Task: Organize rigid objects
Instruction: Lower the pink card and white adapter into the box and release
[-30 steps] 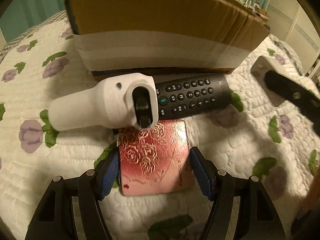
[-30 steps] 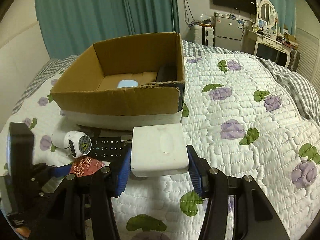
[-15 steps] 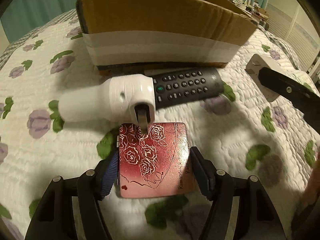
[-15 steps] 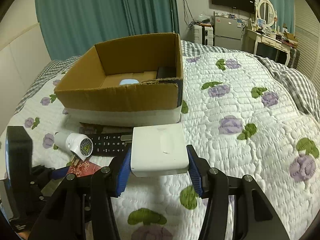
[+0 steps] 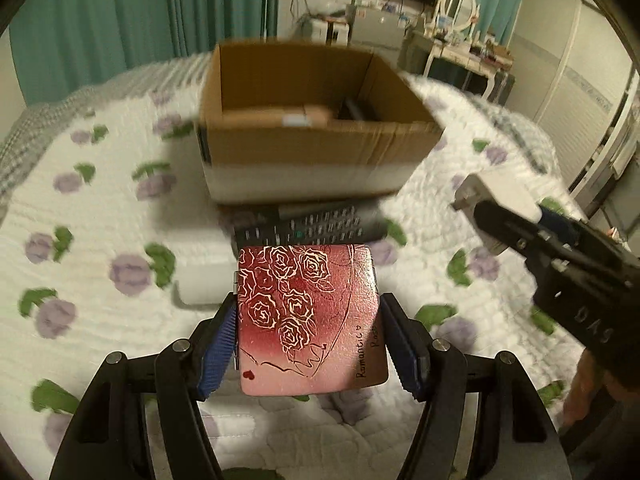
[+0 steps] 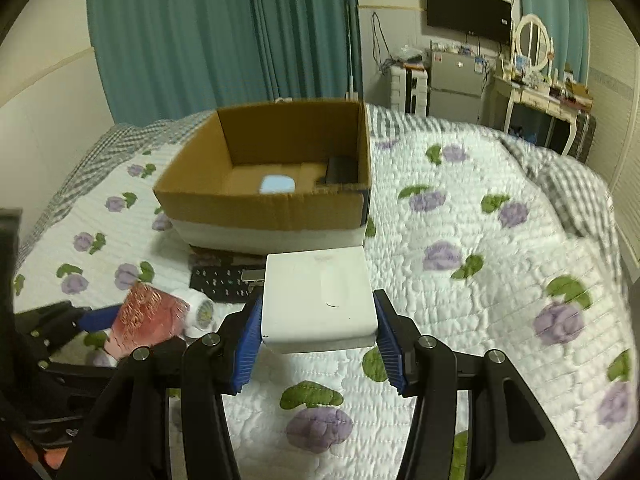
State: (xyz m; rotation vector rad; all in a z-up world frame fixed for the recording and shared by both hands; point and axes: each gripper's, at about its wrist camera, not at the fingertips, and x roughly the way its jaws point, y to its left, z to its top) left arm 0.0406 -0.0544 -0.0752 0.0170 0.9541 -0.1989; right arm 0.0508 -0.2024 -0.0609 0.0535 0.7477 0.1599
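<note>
My left gripper is shut on a pink tin with gold roses and holds it above the quilt, in front of the open cardboard box. My right gripper is shut on a white power adapter, also lifted, right of the left gripper. The tin also shows in the right wrist view. A black remote and a white cylindrical device lie on the quilt before the box. The box holds a light blue case and a dark object.
The flowered quilt covers the bed all around the box. Teal curtains hang behind the bed. A fridge and a dressing table with a mirror stand at the far right.
My left gripper has lifted the pink tin up off the quilt and away from the white device and remote. My right gripper has risen slightly with the adapter.
</note>
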